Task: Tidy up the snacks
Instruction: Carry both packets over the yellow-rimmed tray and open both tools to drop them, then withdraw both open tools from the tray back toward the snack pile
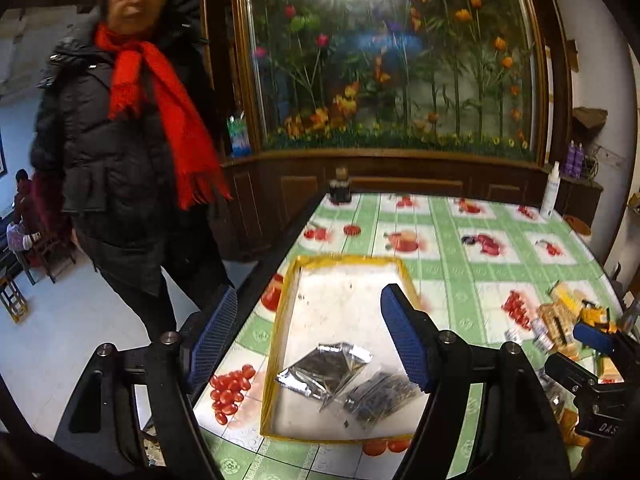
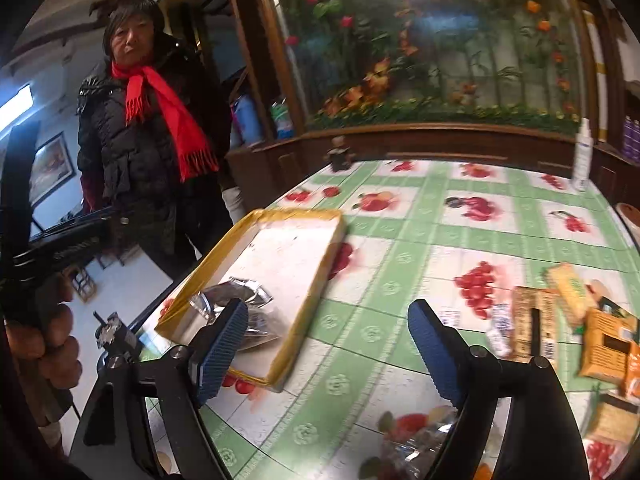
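A shallow tray with a yellow rim [image 1: 280, 320] lies on the fruit-print tablecloth. In it are a silver foil packet [image 1: 324, 368] and a clear packet of dark snacks [image 1: 380, 400]. My left gripper [image 1: 308, 340] hovers open above the tray, nothing between its pads. My right gripper [image 2: 328, 350] is open too, over the cloth just right of the tray's rim [image 2: 320, 280], with the silver packet [image 2: 236, 292] behind its left finger. A pile of orange and tan snack packs [image 2: 560, 320] lies to the right. A clear packet [image 2: 416, 448] lies under the right gripper.
A person in a black coat and red scarf [image 1: 120, 140] stands by the table's left edge. A dark jar [image 1: 340, 190] and a white spray bottle [image 1: 550, 192] stand at the far edge, before a wooden cabinet with flowers. A hand [image 2: 44, 344] holds the left gripper.
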A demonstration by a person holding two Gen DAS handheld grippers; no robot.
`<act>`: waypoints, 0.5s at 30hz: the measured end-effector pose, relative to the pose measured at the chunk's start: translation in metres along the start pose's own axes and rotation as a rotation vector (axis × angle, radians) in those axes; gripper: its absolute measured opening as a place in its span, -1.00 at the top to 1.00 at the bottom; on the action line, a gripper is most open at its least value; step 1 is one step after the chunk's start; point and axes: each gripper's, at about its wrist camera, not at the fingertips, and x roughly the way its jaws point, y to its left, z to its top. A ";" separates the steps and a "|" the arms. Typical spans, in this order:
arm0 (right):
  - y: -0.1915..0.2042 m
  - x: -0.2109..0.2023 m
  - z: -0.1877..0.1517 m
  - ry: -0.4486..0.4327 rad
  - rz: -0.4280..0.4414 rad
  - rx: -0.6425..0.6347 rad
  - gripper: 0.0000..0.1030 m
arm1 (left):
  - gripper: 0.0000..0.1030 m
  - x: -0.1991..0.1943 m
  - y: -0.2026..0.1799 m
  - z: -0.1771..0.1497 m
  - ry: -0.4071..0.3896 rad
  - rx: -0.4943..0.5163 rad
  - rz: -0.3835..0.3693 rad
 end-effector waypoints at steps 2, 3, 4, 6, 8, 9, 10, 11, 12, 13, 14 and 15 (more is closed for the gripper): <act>-0.007 -0.013 0.001 -0.022 -0.011 0.022 -0.63 | -0.45 -0.012 0.000 0.007 -0.031 -0.003 0.000; -0.010 -0.018 0.002 -0.030 -0.017 0.028 -0.63 | -0.45 -0.017 0.000 0.009 -0.044 -0.003 0.001; -0.012 -0.021 0.002 -0.036 -0.022 0.031 -0.63 | -0.45 -0.021 0.000 0.011 -0.056 -0.001 0.004; -0.015 -0.029 0.003 -0.054 -0.027 0.037 -0.63 | -0.45 -0.027 -0.002 0.013 -0.075 0.002 0.006; -0.016 -0.035 0.002 -0.064 -0.029 0.038 -0.64 | -0.45 -0.033 -0.003 0.015 -0.087 0.005 0.008; -0.015 -0.037 0.002 -0.067 -0.031 0.035 -0.64 | -0.45 -0.035 -0.005 0.015 -0.092 0.006 0.009; -0.015 -0.039 0.001 -0.069 -0.030 0.034 -0.64 | -0.45 -0.037 -0.005 0.016 -0.096 0.007 0.011; -0.015 -0.041 0.001 -0.071 -0.028 0.033 -0.64 | -0.45 -0.039 -0.005 0.016 -0.100 0.008 0.013; -0.014 -0.043 0.001 -0.075 -0.027 0.032 -0.64 | -0.45 -0.041 -0.006 0.016 -0.103 0.009 0.014; -0.013 -0.045 0.000 -0.078 -0.027 0.030 -0.65 | -0.45 -0.042 -0.006 0.017 -0.106 0.008 0.014; -0.012 -0.046 -0.001 -0.080 -0.027 0.027 -0.65 | -0.45 -0.043 -0.006 0.017 -0.108 0.009 0.015; -0.012 -0.047 -0.001 -0.082 -0.027 0.025 -0.65 | -0.45 -0.046 -0.007 0.017 -0.111 0.010 0.015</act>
